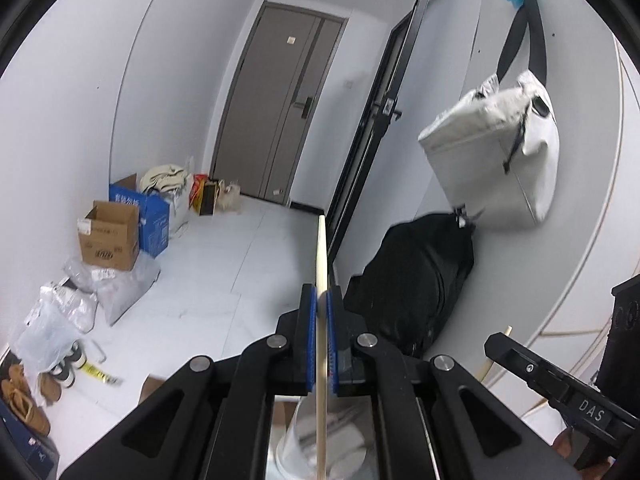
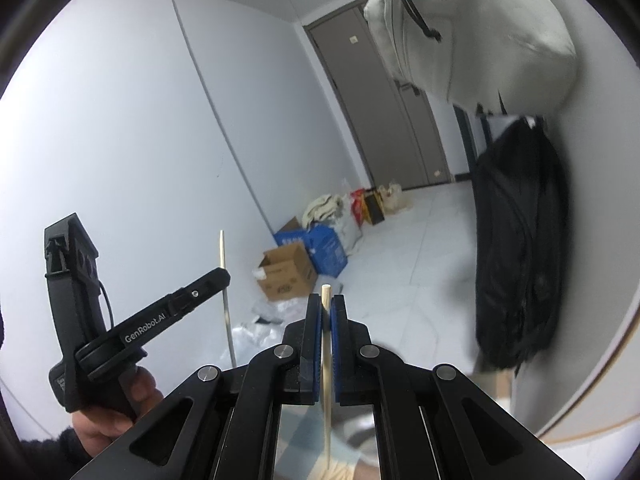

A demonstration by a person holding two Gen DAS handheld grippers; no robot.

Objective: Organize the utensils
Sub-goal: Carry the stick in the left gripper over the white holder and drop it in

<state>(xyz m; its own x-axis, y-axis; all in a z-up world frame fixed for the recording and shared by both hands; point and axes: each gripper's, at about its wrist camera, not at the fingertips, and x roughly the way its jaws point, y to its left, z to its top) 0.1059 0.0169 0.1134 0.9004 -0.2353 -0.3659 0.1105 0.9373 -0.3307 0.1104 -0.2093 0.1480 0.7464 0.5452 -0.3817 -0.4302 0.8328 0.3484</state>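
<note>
**One chopstick clamped in each hand-held gripper, both raised above a container**

Left hand-held gripper (image 1: 322, 300) closed on a pale wooden chopstick (image 1: 321, 256), held between the blue pads (image 1: 306, 344). Long axis of this chopstick along the fingers: upper end well past the fingertips, lower end down between the gripper arms toward a whitish, translucent container (image 1: 296, 440) just under the gripper. Contents of the container blurred, hard to tell.

Right hand-held gripper (image 2: 326, 304) also closed, on a second chopstick (image 2: 326, 344). Only a short tip above the fingertips here; most of the length below, pointing down at a bundle of similar pale sticks (image 2: 336, 472) at the bottom edge of the right wrist view. Probably the same holder, but cannot tell for sure.

Both sticks nearly upright and parallel, each directly above the target, neither hand clearly nearer. Next move judged as a straight lowering along the stick axis, then release; risk of the stick tipping if let go too high.

No bench visible in either view. Beyond: white walls, grey door (image 1: 288, 108), pale tiled floor (image 1: 224, 256), cardboard boxes (image 1: 108, 236), a light canvas bag (image 1: 496, 152) hanging above a black bag (image 1: 416, 280).
</note>
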